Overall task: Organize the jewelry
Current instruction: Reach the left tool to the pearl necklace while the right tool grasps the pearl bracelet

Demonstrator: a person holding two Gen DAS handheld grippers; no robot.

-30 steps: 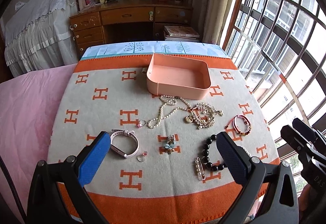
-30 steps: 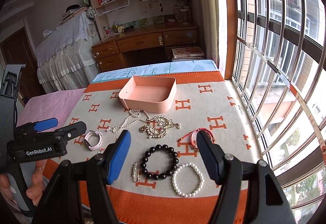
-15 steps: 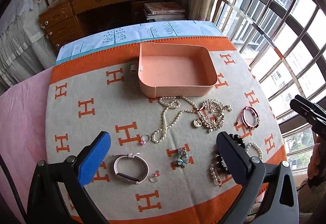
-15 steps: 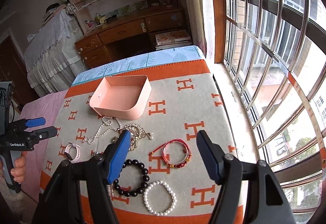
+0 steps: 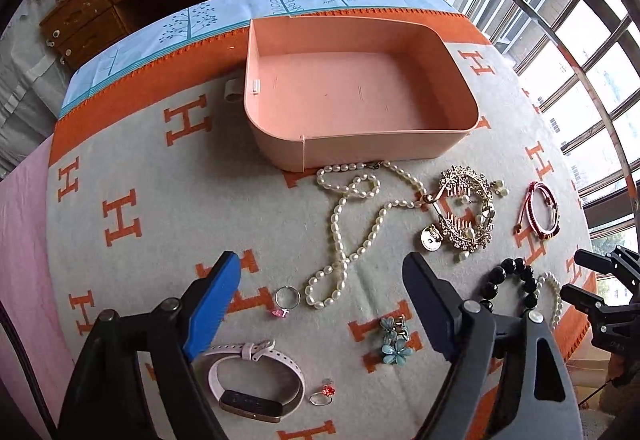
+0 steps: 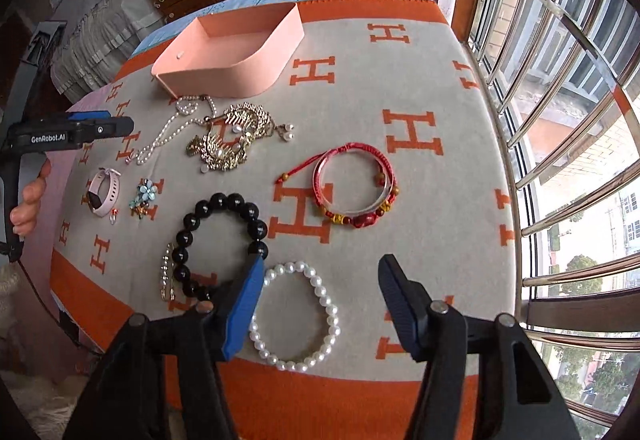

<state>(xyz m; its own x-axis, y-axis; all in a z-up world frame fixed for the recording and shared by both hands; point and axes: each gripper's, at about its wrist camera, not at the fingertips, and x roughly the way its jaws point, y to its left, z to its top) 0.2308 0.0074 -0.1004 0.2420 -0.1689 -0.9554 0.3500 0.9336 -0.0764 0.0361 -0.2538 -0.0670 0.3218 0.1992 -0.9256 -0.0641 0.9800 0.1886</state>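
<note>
Closing over the pearl bracelet (image 6: 296,316), the empty right tongs (image 6: 320,304) could snag the black bead bracelet (image 6: 220,240) just beside it; left tongs (image 5: 320,304) gape, empty.

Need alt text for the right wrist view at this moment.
The right hand-held gripper, open and empty, hangs over a white pearl bracelet on an orange-and-grey blanket. Beyond lie a black bead bracelet, a red cord bracelet and an empty pink tray.
</note>
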